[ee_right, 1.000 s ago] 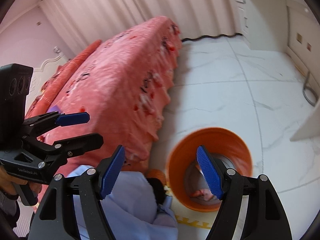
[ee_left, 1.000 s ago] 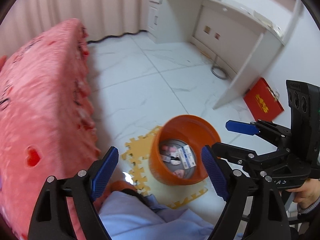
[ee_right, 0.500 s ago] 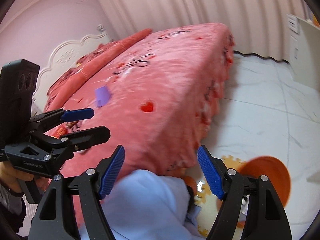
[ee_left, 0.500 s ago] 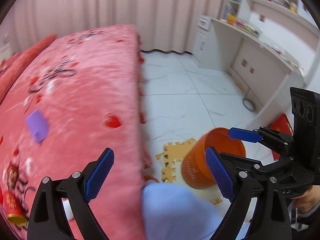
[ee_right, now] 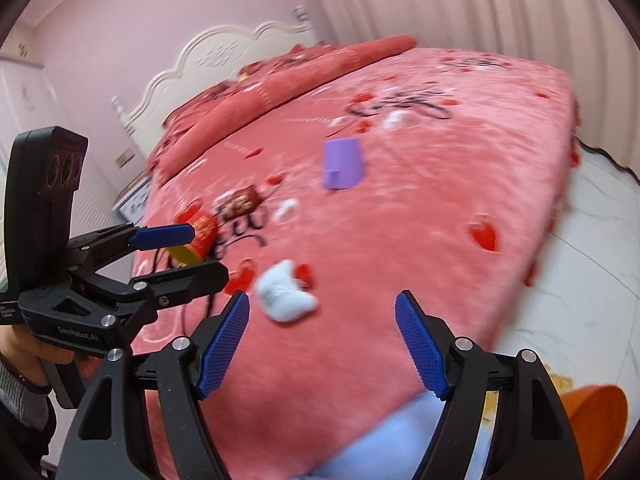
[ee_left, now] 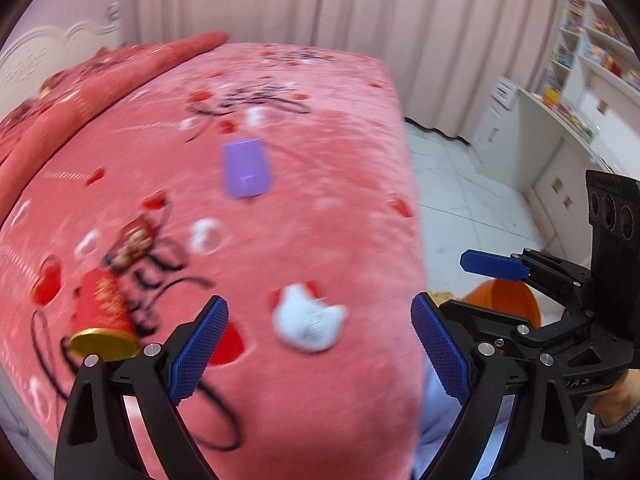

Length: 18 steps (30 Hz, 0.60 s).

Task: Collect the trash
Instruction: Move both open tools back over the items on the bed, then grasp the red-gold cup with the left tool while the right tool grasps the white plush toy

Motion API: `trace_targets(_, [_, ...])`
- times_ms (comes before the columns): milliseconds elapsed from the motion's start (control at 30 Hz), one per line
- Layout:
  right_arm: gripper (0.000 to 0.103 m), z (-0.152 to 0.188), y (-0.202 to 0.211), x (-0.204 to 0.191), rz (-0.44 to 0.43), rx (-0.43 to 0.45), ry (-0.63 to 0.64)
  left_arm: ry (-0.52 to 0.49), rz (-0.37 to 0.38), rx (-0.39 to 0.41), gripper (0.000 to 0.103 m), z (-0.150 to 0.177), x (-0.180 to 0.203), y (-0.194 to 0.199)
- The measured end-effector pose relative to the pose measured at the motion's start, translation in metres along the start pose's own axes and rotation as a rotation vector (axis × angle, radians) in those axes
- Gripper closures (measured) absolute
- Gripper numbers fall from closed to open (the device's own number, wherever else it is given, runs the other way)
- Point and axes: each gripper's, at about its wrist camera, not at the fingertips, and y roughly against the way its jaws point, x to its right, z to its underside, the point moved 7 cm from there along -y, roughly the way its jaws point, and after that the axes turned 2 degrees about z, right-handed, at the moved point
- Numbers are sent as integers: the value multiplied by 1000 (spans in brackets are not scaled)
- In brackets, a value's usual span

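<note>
On the pink bedspread (ee_left: 328,184) lie a crumpled white tissue (ee_left: 308,320) (ee_right: 285,297), a red cup with a gold rim (ee_left: 105,316) (ee_right: 198,240), a purple card box (ee_left: 246,168) (ee_right: 344,164) and a small red packet (ee_left: 134,240) (ee_right: 240,204). My left gripper (ee_left: 320,346) is open and empty just short of the tissue. My right gripper (ee_right: 322,346) is open and empty, also near the tissue. The orange trash bin (ee_left: 504,304) (ee_right: 596,420) stands on the floor to the right of the bed.
White marble floor (ee_left: 472,200) lies right of the bed. A white desk with drawers and shelves (ee_left: 560,112) stands at the far right. Pink curtains (ee_left: 320,8) hang behind. A white headboard (ee_right: 224,56) is at the bed's far end. A light blue trouser leg (ee_right: 380,440) shows below.
Both grippers swung up and left from the orange bin on the floor to the bed top. The tissue, cup and purple box came into view. Both stayed open.
</note>
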Motion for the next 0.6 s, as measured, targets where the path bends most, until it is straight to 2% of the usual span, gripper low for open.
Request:
trace_targets(200, [28,0,-49,-40,-43,-67,50,82,-43,-1,12,17,-59,14])
trace_targets(400, [28,3,-81,-47,-22,-116,86,146,-62,-10,12,27,-96,13])
trace_targets(600, [28,15,-109,-38,30,-172,123,174,-62,-19,12,30,-114,7])
